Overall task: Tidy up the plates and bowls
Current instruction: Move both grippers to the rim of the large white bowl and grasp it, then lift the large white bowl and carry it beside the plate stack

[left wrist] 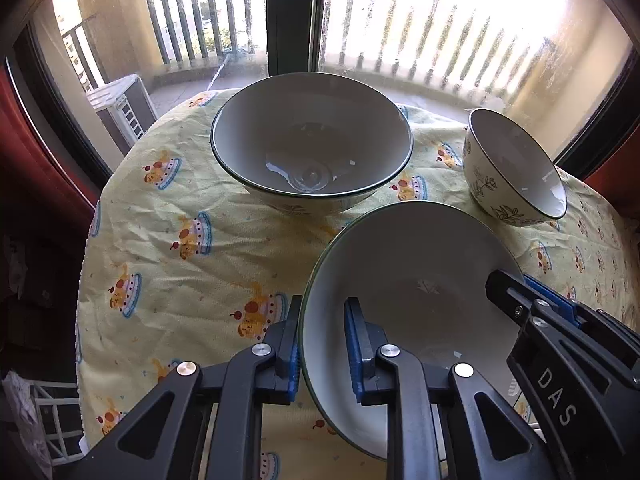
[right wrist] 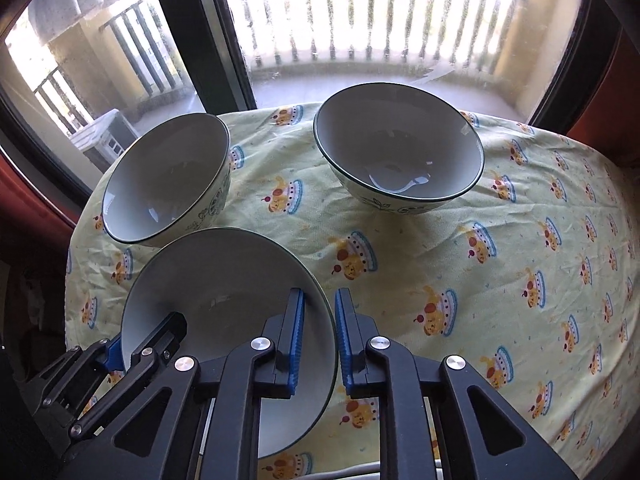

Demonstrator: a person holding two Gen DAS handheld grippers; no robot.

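Two grippers are straddling one rim: I am working on the shallow plate [left wrist: 412, 280], which is sitting at the near edge of the tablecloth [left wrist: 168, 240], and everything else I am placing from it. My left gripper [left wrist: 322, 344] is standing with its blue pads either side of the plate's left rim, a gap showing on the inner side, so I am judging it not yet clamped. My right gripper [right wrist: 320, 336] is doing the same on the right rim, again with daylight between pad and edge. Beyond the plate, a large bowl [left wrist: 312, 144] is resting, and a small flowered bowl [left wrist: 516, 168] is sitting beyond it and to the right, well apart from the first. The danger, as I am judging it, is uneven closing: one side biting first could be tipping the glazed plate, letting it slide out or knock the large bowl just behind it.
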